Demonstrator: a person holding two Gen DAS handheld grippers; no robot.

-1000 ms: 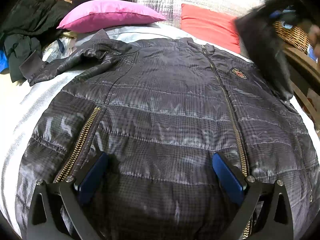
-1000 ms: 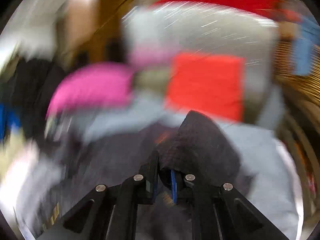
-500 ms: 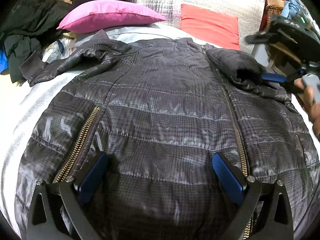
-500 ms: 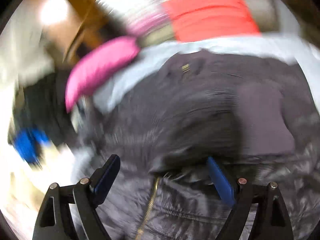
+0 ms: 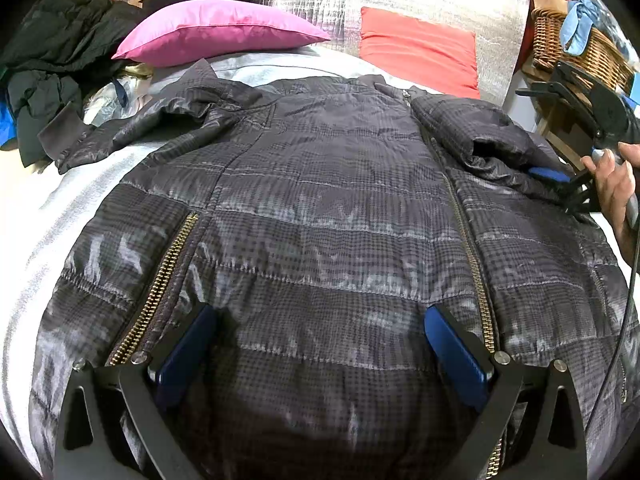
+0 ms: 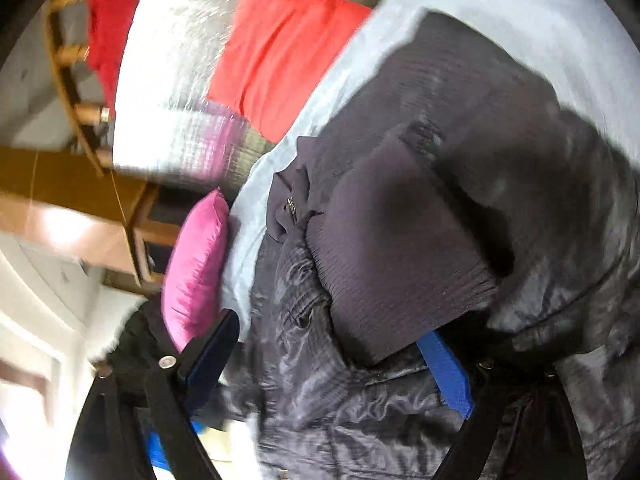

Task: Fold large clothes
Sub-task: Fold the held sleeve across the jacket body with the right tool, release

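A dark quilted jacket lies front-up and spread across a grey-sheeted bed, its collar toward a pink pillow and a red pillow, one sleeve folded in over the chest. The left gripper rests low on the jacket's hem with its jaws wide apart, gripping nothing. At the bed's edge a hand holds the right gripper turned on its side by the sleeve's knit cuff; its jaws, just opened and now closing a little, stand apart with the cuff between them, unpressed.
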